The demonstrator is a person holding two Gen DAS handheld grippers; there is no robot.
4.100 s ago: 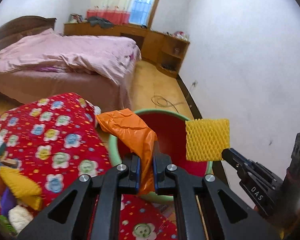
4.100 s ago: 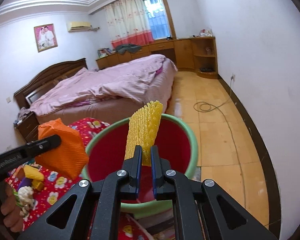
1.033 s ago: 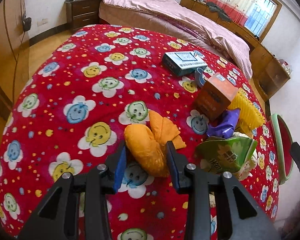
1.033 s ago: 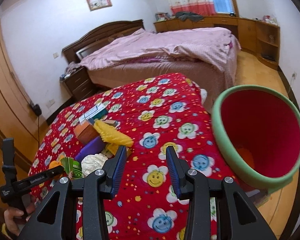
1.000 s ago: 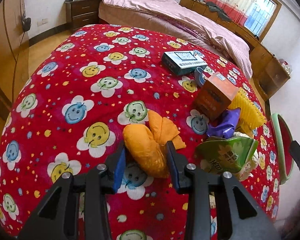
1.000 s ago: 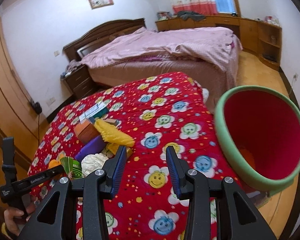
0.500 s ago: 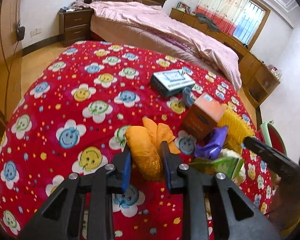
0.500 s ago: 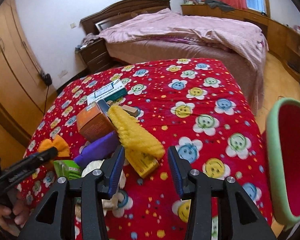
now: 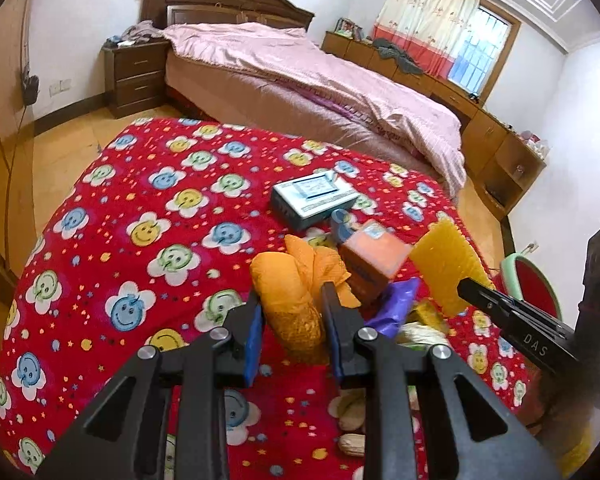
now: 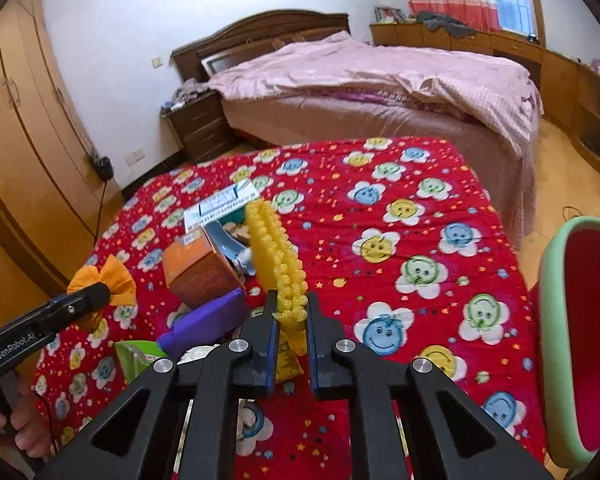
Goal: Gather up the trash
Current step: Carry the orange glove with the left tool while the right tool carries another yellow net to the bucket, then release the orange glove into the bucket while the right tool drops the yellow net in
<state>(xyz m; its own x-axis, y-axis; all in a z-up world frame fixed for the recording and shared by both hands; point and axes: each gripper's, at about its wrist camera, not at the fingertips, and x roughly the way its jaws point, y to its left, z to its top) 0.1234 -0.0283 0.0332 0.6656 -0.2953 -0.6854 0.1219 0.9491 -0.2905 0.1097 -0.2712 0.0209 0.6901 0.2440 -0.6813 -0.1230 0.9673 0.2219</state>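
Left wrist view: left gripper pinching an orange bag, pads pressed on both its sides, bag lifted a little off the red cloth. Lots of bare cloth from 9 to 11 o'clock of the bag, out to the rounded cloth edge and the wood floor. Crowded at 1 to 3 o'clock: orange box just beside the bag, purple wrapper under it, blue box farther up at 12 o'clock. Right gripper coming in from 3 o'clock, squeezed on a yellow foam net. Peanut shells low at 5 o'clock.

Right wrist view: right gripper pressed tight on the yellow foam net, net standing up tall between the pads. Wide open cloth from 12 to 3 o'clock, all the way to the cloth's far edge by the pink bed. Red bin with its green rim at 3 o'clock, past the cloth edge, well apart from the net. Junk pile at 9 o'clock; left gripper beyond it with the orange bag. Hand on its handle at 8 o'clock.
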